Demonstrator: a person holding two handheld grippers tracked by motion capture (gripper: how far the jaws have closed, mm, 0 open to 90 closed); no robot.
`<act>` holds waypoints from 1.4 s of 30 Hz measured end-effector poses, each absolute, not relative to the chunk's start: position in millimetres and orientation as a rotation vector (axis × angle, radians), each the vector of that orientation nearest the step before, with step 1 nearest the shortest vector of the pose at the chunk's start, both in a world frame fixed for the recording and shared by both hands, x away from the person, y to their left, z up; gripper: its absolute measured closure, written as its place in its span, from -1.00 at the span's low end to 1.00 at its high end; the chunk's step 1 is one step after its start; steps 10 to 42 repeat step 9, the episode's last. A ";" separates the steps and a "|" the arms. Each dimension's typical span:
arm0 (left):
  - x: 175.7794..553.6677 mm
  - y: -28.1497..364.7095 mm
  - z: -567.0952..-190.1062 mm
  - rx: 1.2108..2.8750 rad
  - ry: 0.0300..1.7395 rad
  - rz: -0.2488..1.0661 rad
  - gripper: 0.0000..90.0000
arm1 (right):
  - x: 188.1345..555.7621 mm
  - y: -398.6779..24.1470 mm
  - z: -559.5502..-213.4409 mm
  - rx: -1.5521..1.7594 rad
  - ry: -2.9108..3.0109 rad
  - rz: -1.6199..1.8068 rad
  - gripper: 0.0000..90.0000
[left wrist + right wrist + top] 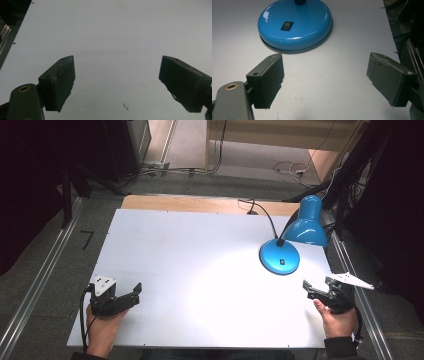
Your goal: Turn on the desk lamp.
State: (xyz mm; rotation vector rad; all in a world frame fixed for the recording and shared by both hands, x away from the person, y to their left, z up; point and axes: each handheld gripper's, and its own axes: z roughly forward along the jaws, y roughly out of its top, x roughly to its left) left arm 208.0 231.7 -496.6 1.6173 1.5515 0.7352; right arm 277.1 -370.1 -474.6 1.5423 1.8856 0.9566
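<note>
A blue desk lamp (306, 225) stands at the table's right side, its shade bent down over its round blue base (279, 256). A black rocker switch (287, 25) sits on top of that base (294, 23). My right gripper (315, 289) is held near the right front edge, just short of the base, open and empty. In the right gripper view its jaws stand wide apart over bare table, the gripper (325, 75) pointing at the base. My left gripper (134, 292) rests at the front left, open with nothing between its jaws (117, 80).
The white table top (200, 270) is lit by the lamp in its middle. The lamp's black cable (262, 212) runs off the back edge. Metal rails (45, 275) flank the table, and cables lie on the floor behind.
</note>
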 end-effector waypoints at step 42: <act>208.4 231.2 -496.2 1.619 1.551 0.736 -0.69 | 270.5 -380.2 -480.4 1.553 1.881 0.929 -0.72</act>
